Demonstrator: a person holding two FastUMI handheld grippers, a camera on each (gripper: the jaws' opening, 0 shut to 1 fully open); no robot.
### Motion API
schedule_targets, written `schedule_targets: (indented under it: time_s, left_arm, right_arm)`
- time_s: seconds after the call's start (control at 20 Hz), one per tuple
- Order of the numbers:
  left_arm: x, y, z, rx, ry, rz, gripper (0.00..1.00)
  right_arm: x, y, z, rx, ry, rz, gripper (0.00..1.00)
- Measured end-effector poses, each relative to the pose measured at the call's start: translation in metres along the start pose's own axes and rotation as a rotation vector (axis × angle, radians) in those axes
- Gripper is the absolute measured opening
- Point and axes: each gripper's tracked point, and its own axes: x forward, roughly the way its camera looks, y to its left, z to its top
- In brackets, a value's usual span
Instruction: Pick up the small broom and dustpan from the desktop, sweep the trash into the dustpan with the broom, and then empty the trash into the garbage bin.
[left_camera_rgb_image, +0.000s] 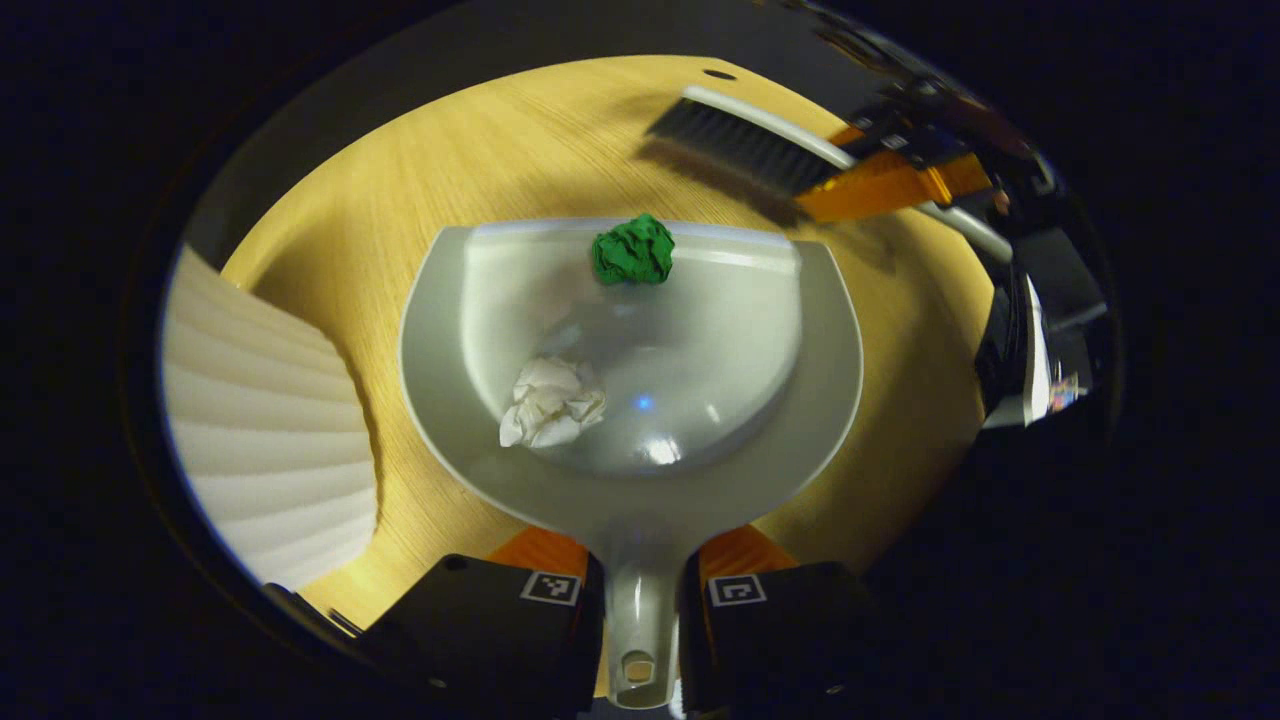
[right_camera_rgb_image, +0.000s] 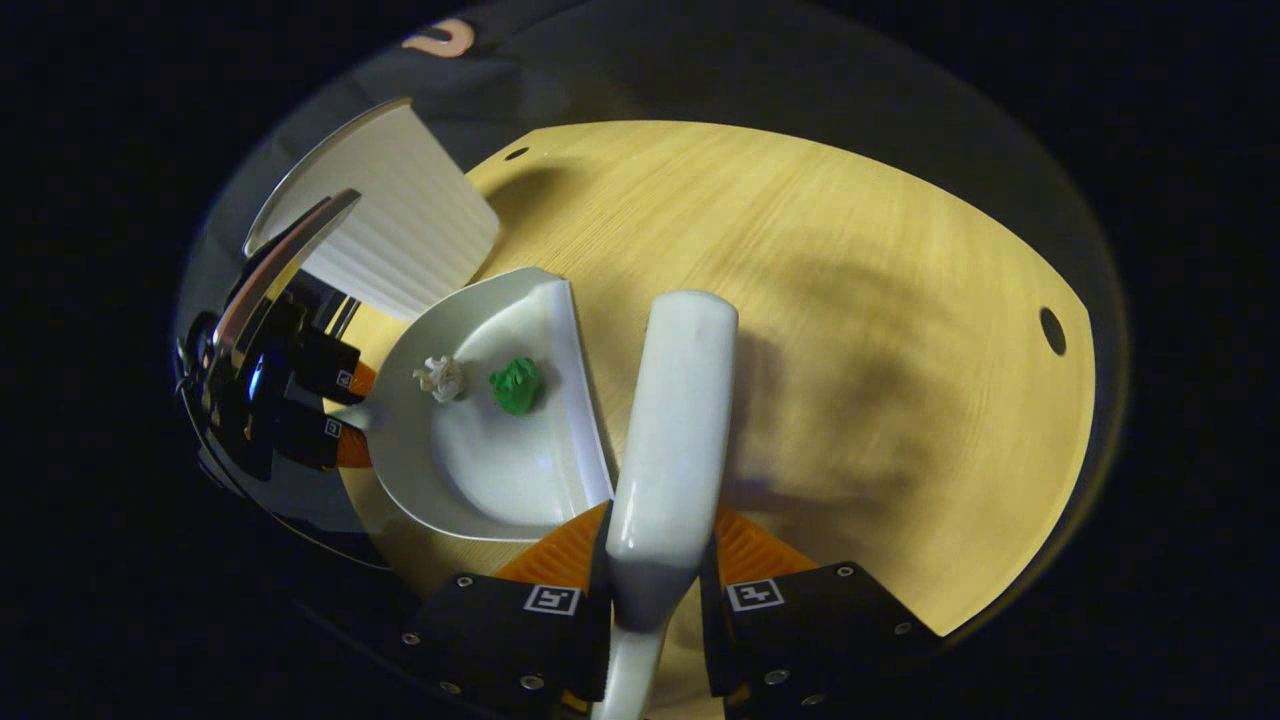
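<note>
A grey dustpan (left_camera_rgb_image: 700, 330) lies on the wooden desktop (left_camera_rgb_image: 480, 170), its handle (left_camera_rgb_image: 638, 610) clamped between the fingers of my left gripper (left_camera_rgb_image: 640, 590). Inside the pan sit a crumpled green paper ball (left_camera_rgb_image: 633, 250), just inside the front lip, and a crumpled white paper ball (left_camera_rgb_image: 550, 402) further back. My right gripper (right_camera_rgb_image: 655, 590) is shut on the small broom (right_camera_rgb_image: 668, 440), whose white back points away from the camera. In the left gripper view the broom's dark bristles (left_camera_rgb_image: 745, 145) hang over the desk beyond the pan's lip. The right gripper view shows the dustpan (right_camera_rgb_image: 480, 470) and the green paper ball (right_camera_rgb_image: 516, 385).
A white ribbed garbage bin (left_camera_rgb_image: 270, 420) stands beside the desk on the pan's left, also in the right gripper view as the ribbed bin (right_camera_rgb_image: 400, 225). Two cable holes (right_camera_rgb_image: 1052, 331) pierce the desktop (right_camera_rgb_image: 850, 300) near its edges. Dark booth cloth surrounds the desk.
</note>
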Motion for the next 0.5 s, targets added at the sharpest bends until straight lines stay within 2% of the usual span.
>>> schedule_targets:
  time_s: [0.2,0.35,0.5]
  left_arm:
    - [-0.001,-0.017,-0.006,-0.111,-0.024,0.022,0.33]
    - [-0.004,-0.026,0.001,-0.197,-0.046,0.095,0.32]
    - [-0.009,-0.039,0.009,-0.299,-0.064,0.113,0.32]
  right_arm:
    - [0.002,-0.009,-0.028,0.111,0.006,-0.096,0.39]
    - [0.009,-0.009,-0.054,0.237,-0.020,-0.188,0.39]
    - [0.012,0.003,-0.081,0.337,0.003,-0.219,0.39]
